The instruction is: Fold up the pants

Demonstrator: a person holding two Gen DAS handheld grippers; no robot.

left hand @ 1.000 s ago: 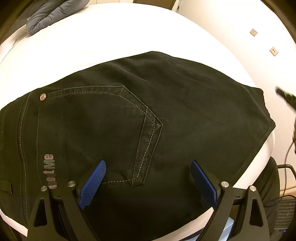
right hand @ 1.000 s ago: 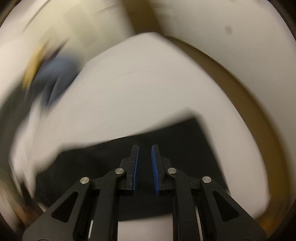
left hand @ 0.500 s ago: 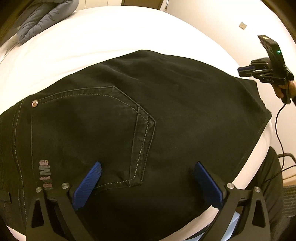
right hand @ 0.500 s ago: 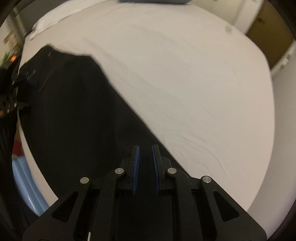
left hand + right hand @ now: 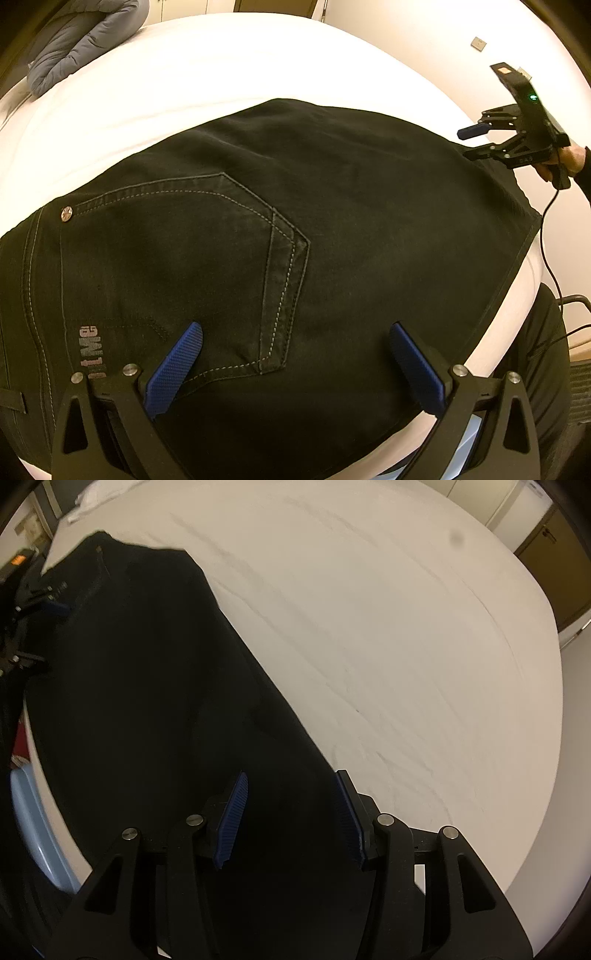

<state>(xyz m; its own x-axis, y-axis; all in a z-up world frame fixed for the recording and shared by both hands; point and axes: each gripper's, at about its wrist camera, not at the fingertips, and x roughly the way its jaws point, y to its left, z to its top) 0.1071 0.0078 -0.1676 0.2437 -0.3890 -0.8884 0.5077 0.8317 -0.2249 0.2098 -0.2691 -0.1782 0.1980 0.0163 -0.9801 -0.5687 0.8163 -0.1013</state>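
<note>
The left gripper (image 5: 293, 334) is observed spread wide above the seat of the black pants (image 5: 332, 206), nothing held between its blue pads; its lower body is cut off by the frame edge. The pants are recorded lying flat on the white bed (image 5: 229, 62), near its front edge, back pocket (image 5: 192, 266) uppermost; the waistband runs out of view at the left, and the printed lettering beside the pocket cannot be read. The long axis is noted running left to right, waist at the left, folded edge at the right. The right gripper (image 5: 291, 794), nearly closed half a second ago, is now partly open over the far edge of the pants, gripping nothing; whether its fingers touch the cloth cannot be told. Farther off, a grey quilted item (image 5: 77, 40) is seen at the bed's far corner, partly cut off.
</note>
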